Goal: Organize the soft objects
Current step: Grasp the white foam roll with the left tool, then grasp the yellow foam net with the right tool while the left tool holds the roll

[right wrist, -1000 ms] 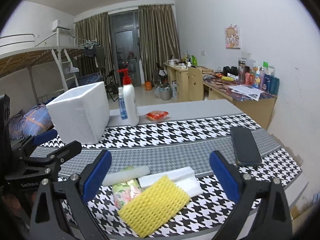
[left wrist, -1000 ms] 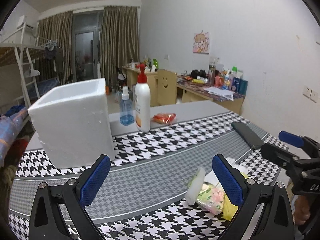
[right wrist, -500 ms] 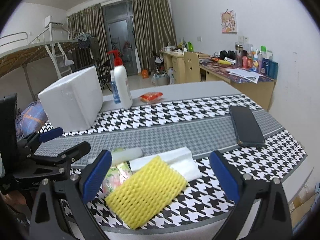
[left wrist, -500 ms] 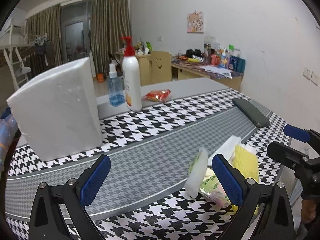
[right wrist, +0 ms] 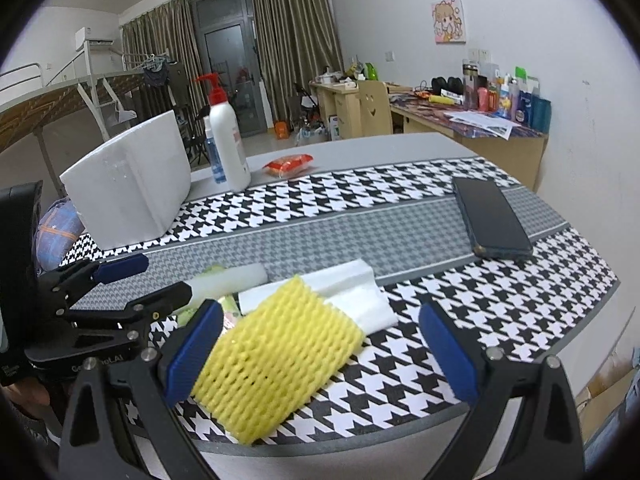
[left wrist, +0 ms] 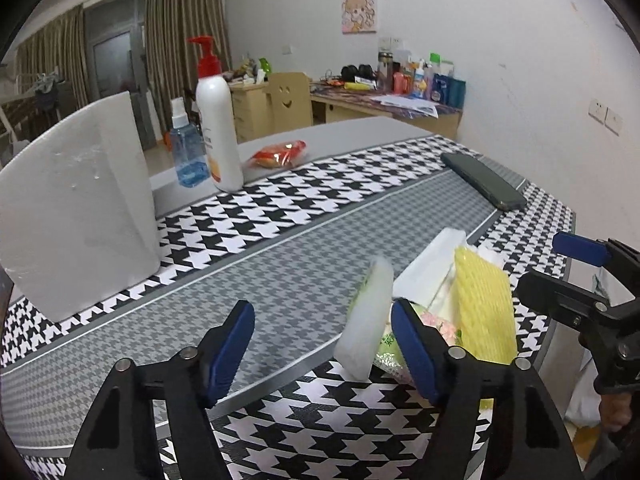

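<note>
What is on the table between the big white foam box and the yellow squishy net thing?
Only bare houndstooth cloth between white foam box and yellow foam net sleeve, in the right wrist view.

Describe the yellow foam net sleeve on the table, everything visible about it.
The yellow foam net sleeve is a flattened tube of soft, mesh-patterned foam, bright yellow, roughly rectangular. It lies angled near the table's front edge on the houndstooth cloth, its far end resting on the white foam sheets, with a floral packet beside it. It sits between the right gripper's open jaws, close to the pad on the picture's left; whether that pad touches it is unclear.
</note>
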### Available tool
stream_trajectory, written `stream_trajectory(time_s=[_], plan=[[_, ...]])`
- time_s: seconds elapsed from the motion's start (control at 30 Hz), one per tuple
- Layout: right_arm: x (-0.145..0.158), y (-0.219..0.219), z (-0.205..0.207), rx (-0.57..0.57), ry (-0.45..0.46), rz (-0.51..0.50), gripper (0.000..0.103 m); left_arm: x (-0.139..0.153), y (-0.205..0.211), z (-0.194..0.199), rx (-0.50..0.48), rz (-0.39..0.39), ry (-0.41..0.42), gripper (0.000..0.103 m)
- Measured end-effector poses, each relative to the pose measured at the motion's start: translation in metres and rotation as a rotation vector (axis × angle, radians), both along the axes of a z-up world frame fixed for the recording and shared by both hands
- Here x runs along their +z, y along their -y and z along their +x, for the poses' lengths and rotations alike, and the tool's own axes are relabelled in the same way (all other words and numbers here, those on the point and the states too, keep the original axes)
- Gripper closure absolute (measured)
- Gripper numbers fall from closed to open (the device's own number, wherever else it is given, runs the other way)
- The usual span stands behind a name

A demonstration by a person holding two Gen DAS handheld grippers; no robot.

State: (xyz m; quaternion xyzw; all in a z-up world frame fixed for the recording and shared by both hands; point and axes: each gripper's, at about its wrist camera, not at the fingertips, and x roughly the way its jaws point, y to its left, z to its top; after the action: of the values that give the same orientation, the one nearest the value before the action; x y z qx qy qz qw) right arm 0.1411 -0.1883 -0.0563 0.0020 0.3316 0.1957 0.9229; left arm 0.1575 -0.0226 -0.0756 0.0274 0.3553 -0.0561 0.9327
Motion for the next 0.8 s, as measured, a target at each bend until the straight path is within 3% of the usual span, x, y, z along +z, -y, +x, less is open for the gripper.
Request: stream_trajectory(time_s=[0.17,0.23,0.33,0.63,0.8], plan=[[-0.01,0.0,0.0,0.007,-0.041,-0.014,0.003,-0.006,0.001,0.004,-0.015,-0.018,-0.027,0.051],[-0.012,0.003,-0.001,0.006,-0.051,-0.01,0.003,-0.006,0.003,0.003,-0.02,-0.015,-0.02,0.064],[-0.013,0.004,-0.002,-0.004,-0.053,-0.004,0.003,-0.005,0.006,0.003,-0.038,-0.015,-0.015,0.076],[-0.015,0.002,-0.006,0.003,-0.063,-0.014,0.003,-0.002,0.01,-0.004,-0.081,-0.025,-0.013,0.091],[-0.019,-0.001,-0.007,0.012,-0.095,-0.017,0.003,0.005,0.006,-0.011,-0.081,-0.056,0.001,0.091]])
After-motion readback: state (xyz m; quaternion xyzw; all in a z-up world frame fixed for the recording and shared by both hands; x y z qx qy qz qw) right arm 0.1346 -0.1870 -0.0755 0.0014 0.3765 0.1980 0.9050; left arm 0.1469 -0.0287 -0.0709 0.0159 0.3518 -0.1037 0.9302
